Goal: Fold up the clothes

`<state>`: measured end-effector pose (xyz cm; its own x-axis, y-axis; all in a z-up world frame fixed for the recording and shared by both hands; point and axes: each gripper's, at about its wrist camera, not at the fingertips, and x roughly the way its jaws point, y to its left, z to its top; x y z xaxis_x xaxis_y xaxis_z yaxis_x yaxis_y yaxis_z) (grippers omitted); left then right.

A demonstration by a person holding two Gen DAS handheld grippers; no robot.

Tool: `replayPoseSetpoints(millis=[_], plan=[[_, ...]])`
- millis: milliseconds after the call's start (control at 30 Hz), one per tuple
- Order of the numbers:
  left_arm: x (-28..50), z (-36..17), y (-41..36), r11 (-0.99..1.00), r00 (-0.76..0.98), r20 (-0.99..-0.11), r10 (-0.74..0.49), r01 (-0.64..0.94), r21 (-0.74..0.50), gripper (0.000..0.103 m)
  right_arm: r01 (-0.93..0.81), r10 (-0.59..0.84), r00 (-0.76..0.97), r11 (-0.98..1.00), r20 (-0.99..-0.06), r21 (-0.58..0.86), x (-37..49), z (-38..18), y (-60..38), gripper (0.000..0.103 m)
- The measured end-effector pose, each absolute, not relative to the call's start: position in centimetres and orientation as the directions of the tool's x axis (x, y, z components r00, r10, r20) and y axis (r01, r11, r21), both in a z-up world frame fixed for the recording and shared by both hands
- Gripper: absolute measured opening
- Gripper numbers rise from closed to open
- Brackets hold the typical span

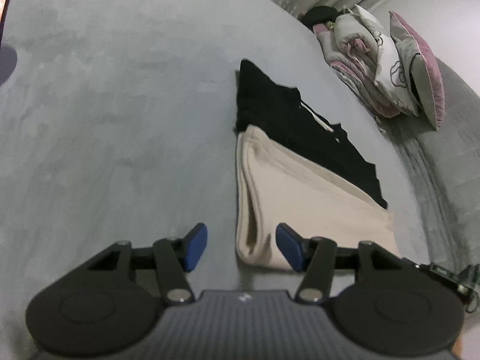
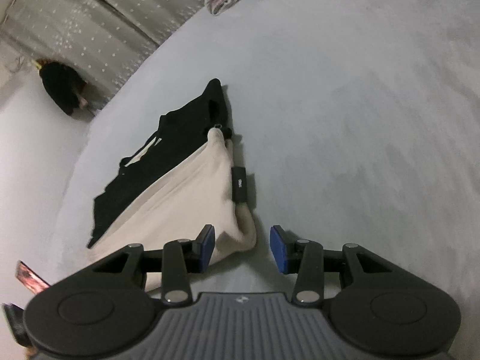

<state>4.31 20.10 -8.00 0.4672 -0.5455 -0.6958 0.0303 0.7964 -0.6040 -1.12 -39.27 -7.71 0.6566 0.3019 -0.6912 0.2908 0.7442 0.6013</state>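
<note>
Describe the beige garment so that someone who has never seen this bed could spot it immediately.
Start from the wide grey bed. Two folded garments lie there, overlapping. The beige garment is the nearer one, just beyond both open tongs, with the black garment behind it. Its pale colour and the small black tag on its edge set it apart.

Black gripper point(image 1: 241, 247) linkages, blue fingertip pads point(image 1: 196, 247)

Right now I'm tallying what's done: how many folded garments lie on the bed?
2. A beige garment lies nearest the grippers; a black garment lies just beyond, its near edge tucked under the beige one. More could be hidden beneath them.
</note>
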Motion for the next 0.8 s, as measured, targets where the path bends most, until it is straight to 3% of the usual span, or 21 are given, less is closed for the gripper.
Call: replayPoseSetpoints(millis=[167, 333, 567, 667, 700, 800], plan=[[3.8, -8.8, 20.2, 0.720, 0.388, -0.658, -0.646, 0.023, -0.693, 0.056, 0.312, 0.395, 0.635, 0.655, -0.663, 0.689, -1.6, -9.0, -39.5, 0.041], [3.1, -10.3, 18.5, 0.661, 0.429, -0.605, -0.671, -0.024, -0.750, 0.058, 0.301, 0.447, 0.642, 0.601, -0.623, 0.741, -1.2, -10.0, -38.2, 0.042], [1.9, -12.2, 16.7, 0.594, 0.586, -0.531, -0.612, -0.102, -0.798, 0.053, 0.302, 0.392, 0.727, 0.556, -0.564, 0.774, -0.3, -11.0, -36.6, 0.041], [1.8, -12.2, 15.9, 0.624, 0.615, -0.543, -0.571, -0.104, -0.774, 0.043, 0.317, 0.366, 0.760, 0.513, -0.537, 0.798, -0.2, -11.6, -36.7, 0.039], [1.9, -12.3, 15.7, 0.634, 0.621, -0.550, -0.558, -0.109, -0.766, 0.037, 0.322, 0.354, 0.770, 0.504, -0.531, 0.802, -0.2, -11.7, -36.7, 0.032], [2.4, -12.6, 15.6, 0.644, 0.617, -0.580, -0.532, -0.151, -0.750, 0.009, 0.344, 0.307, 0.781, 0.514, -0.544, 0.785, -0.1, -12.2, -36.3, 0.014]])
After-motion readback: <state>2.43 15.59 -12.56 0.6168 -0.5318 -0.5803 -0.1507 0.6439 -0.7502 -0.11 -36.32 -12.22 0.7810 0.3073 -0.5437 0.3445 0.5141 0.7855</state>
